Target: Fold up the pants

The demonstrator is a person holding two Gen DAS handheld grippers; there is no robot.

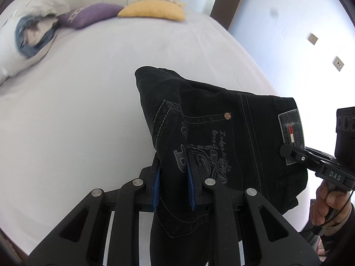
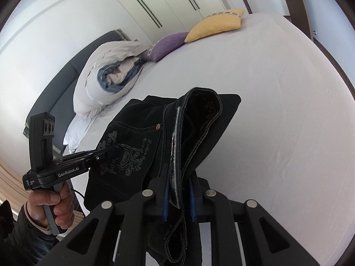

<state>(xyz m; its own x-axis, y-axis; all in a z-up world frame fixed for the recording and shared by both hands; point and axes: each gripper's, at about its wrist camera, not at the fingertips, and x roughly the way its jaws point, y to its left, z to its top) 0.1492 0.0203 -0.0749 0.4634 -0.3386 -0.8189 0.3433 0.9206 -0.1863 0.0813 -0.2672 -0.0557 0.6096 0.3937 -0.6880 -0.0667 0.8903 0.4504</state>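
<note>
Pale lilac sheeting covers the bed (image 1: 77,110), smooth and almost free of wrinkles, and it fills most of both views. Nearest the left wrist camera, the left gripper (image 1: 173,177) pinches a fold of the black pants (image 1: 221,122) between its blue pads (image 1: 156,188), the cloth bunched up between them and hanging down past the fingers. In the same view the right gripper (image 1: 288,151) bites the waistband at the grey label (image 1: 290,128), at the right edge of the garment, with the person's right hand (image 1: 326,201) on its handle. From the right wrist camera, the right gripper (image 2: 179,197) is pressed onto the thick waistband edge, and the left gripper (image 2: 108,151) grips the printed back pocket area to the left, held by the left hand (image 2: 51,206). The pants are held up between the two grippers above the near part of the bed. Beyond them the sheet lies bare to the right and far side. Farther off, at the far left, sit a white pillow (image 2: 99,71) with a bundle of blue and beige cloth (image 2: 117,75) on it, then a purple cushion (image 2: 166,44) and a yellow cushion (image 2: 215,25). White wardrobe doors (image 2: 166,2) stand behind the bed.
</note>
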